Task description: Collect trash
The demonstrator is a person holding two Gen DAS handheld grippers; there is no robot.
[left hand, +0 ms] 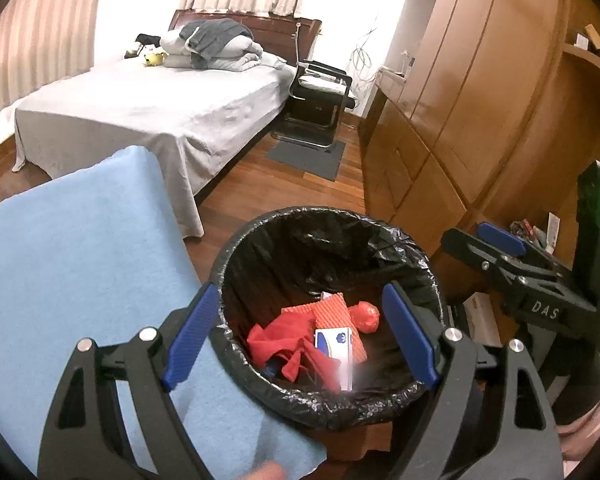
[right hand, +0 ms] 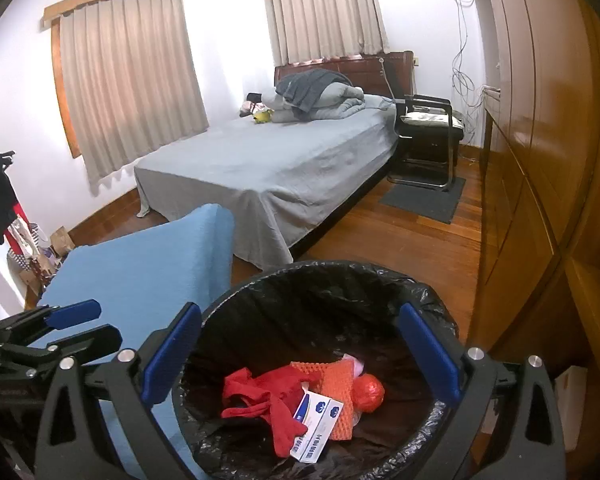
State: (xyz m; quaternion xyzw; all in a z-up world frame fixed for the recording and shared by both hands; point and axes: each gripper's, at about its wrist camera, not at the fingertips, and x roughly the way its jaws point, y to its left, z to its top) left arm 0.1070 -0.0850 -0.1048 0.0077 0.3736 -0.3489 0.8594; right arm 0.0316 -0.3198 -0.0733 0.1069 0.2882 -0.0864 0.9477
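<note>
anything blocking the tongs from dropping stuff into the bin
Nothing visible does. The bin has no lid, and its black liner is folded back over the rim. Both the left tongs and right tongs hang open and empty above the trash inside.

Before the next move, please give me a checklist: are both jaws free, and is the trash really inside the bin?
1. Left gripper jaws open, nothing between them: ok.
2. Right gripper jaws open, nothing held: ok.
3. Red cloth, white and blue cardboard box, orange ribbed sponge and red crumpled ball lie inside the round bin with black plastic liner: ok.
4. Liner folded over the rim: ok.
5. More trash left on the blue cloth-covered surface: cannot tell.
</note>
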